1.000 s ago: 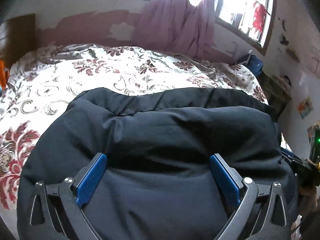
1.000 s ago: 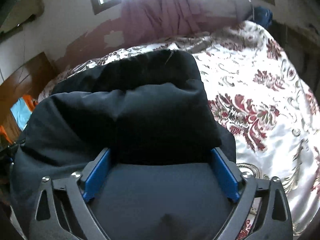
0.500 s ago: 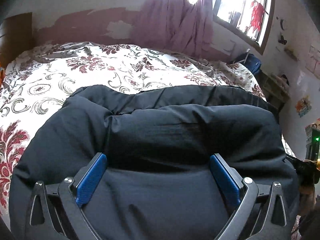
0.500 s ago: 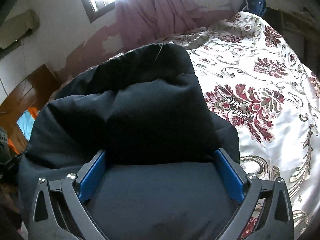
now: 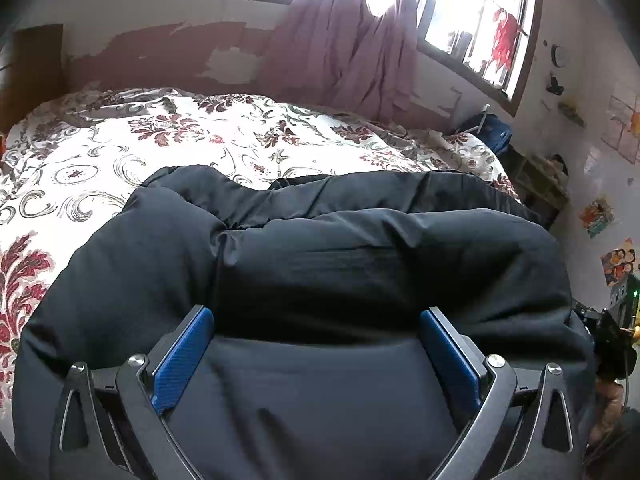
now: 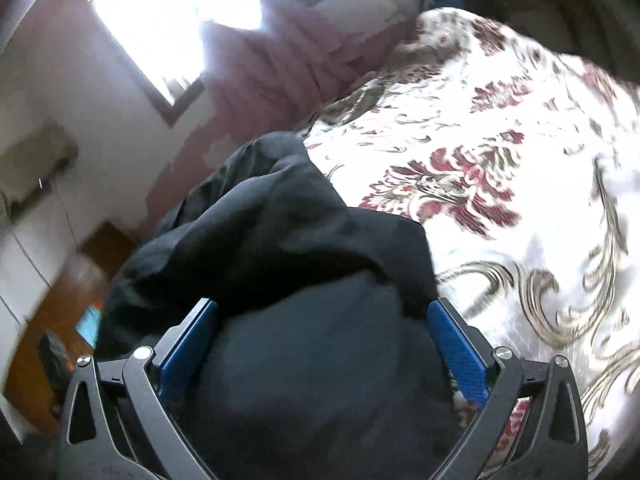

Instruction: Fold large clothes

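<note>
Lying on a floral bedspread (image 5: 120, 152), a dark padded jacket (image 5: 320, 264) fills both views; left gripper (image 5: 316, 320) and right gripper (image 6: 322, 312) fingers spread wide over it.

The folded garment (image 5: 360, 264) lies on the bed (image 5: 120, 152), apparently near its front edge, window (image 5: 476, 28) behind.

bed (image 5: 120, 152): floral cover | on it: dark padded garment (image 5: 360, 264), folded
</note>
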`<state>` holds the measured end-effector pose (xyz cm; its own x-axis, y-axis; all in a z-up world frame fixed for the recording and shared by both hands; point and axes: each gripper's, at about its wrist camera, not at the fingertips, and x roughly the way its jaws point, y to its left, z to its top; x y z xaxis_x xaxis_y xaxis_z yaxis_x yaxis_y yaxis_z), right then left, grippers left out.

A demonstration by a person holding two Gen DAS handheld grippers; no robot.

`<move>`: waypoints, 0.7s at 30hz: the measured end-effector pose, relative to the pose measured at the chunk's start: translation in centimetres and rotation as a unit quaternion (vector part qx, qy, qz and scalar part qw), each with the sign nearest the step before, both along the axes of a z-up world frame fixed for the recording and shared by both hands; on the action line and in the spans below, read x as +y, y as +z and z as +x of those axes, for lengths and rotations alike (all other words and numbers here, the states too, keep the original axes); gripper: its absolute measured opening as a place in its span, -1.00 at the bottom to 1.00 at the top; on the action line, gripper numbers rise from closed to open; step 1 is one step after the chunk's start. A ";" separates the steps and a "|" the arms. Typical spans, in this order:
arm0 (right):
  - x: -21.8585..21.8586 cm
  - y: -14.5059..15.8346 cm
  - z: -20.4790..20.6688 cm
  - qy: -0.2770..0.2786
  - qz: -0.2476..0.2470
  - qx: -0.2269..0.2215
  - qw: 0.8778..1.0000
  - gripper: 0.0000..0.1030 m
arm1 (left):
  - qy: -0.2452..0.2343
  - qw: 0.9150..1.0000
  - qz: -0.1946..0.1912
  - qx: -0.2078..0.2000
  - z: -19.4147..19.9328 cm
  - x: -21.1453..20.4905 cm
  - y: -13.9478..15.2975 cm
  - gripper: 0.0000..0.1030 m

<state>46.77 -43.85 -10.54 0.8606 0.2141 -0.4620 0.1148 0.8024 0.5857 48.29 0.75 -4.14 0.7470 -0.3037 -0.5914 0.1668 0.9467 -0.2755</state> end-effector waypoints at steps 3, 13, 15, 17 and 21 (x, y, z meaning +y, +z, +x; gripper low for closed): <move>-0.7 -0.9 -0.2 -0.010 0.026 -0.001 1.000 0.97 | -0.003 1.000 -0.004 -0.002 0.0 0.1 -0.1 1.00; -1.9 -3.4 0.1 -0.022 0.078 0.022 0.996 0.97 | -0.015 0.998 -0.058 -0.006 -2.1 2.6 1.4 1.00; -1.5 -3.3 0.3 -0.021 0.057 0.029 0.998 0.97 | -0.013 0.997 -0.073 -0.001 -2.7 4.1 1.9 1.00; -1.2 -3.1 0.5 -0.019 0.038 0.033 0.999 0.97 | -0.014 0.997 -0.069 0.007 -3.4 5.8 2.2 1.00; -1.5 -3.1 0.2 -0.015 0.040 0.034 0.999 0.97 | -0.022 1.000 -0.009 0.011 -5.3 9.1 2.5 1.00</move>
